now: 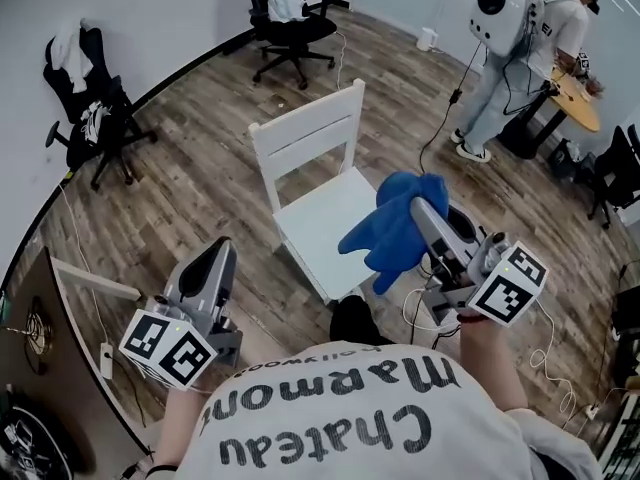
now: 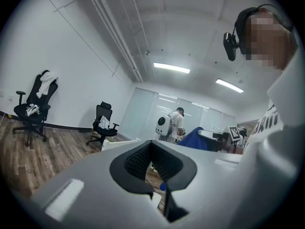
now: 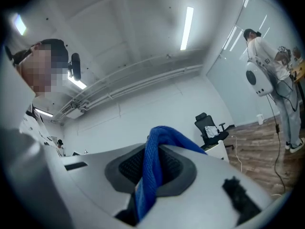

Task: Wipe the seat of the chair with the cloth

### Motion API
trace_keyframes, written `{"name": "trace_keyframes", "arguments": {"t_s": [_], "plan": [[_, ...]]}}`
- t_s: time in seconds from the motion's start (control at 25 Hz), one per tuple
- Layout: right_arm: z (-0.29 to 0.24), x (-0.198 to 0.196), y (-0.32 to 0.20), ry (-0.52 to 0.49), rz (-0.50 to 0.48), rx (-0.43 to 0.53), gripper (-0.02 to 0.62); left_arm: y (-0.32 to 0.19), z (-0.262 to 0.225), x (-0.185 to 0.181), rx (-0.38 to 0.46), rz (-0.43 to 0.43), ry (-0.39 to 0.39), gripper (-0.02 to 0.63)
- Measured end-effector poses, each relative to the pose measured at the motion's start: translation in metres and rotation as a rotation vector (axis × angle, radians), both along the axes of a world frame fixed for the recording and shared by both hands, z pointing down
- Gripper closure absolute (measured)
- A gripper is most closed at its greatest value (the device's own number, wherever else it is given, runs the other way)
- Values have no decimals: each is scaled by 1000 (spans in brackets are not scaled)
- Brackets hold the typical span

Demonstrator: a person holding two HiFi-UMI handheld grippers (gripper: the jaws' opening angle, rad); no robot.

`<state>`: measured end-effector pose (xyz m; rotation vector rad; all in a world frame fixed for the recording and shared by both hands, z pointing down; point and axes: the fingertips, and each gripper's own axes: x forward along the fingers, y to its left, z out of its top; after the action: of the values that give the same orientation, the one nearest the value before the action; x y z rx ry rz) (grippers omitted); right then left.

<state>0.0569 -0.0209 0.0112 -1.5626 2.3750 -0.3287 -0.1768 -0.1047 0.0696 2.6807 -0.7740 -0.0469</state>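
Observation:
A white wooden chair (image 1: 318, 203) stands in the middle of the floor in front of me, its back turned away to the far left. My right gripper (image 1: 428, 211) is shut on a blue cloth (image 1: 396, 230), which hangs over the right front corner of the seat. In the right gripper view the cloth (image 3: 149, 178) bunches out between the closed jaws of the right gripper (image 3: 155, 162). My left gripper (image 1: 217, 259) is held low to the left of the chair, shut and holding nothing. In its own view the left gripper (image 2: 153, 165) points up over the chair back (image 2: 119, 142).
Black office chairs stand at the back (image 1: 291, 23) and far left (image 1: 92, 108). A person with a white backpack (image 1: 510, 28) stands at a wooden table (image 1: 580, 100) at the back right. Cables (image 1: 432, 148) trail over the wood floor right of the chair.

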Motion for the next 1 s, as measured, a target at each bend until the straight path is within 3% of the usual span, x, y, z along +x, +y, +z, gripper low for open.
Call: {"name": "trace_keyframes", "arguments": {"t_s": [0.24,0.6,0.8,1.0], "plan": [[13,40,-78,-29,-75,-41,551,-52,9,34,-27,-121,-15,597],[39,89,-168,-10,-363,-103,551,-94,28,107,-87,-282,-39,597],[74,86,-206,-11,-517,-164,551,-96,36,131,-98,-366,6,597],[110,44,-236,-44,-657,-235,551,-96,58,113,-110,-458,14,597]]}}
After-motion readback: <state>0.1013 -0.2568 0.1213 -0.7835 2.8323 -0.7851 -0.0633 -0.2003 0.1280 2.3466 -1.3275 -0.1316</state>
